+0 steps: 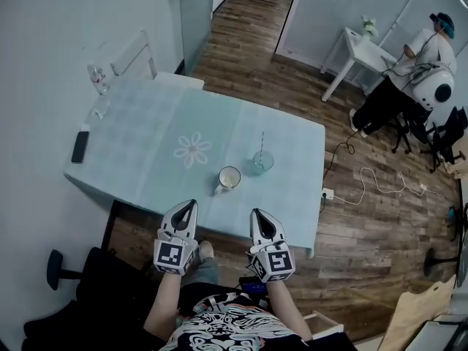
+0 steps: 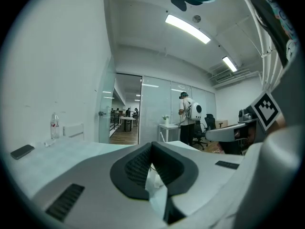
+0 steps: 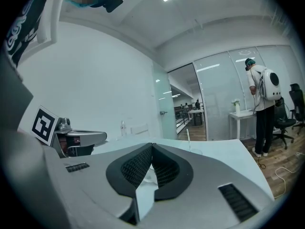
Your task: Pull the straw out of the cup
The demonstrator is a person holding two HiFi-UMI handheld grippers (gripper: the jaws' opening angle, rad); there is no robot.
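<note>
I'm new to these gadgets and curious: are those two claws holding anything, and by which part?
Nothing is held. The left gripper and right gripper have jaws together, empty; the straw stands in the cup, untouched.

Grey grippers [image 1: 193, 204] [image 1: 255, 213] (blk-padded jaws)

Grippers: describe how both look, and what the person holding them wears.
The left gripper and right gripper are pale grey, tapering to pointed jaws lined with dark ribbed pads. Each carries a cube with black-and-white square markers at the rear. The person wears a black top with white print.
</note>
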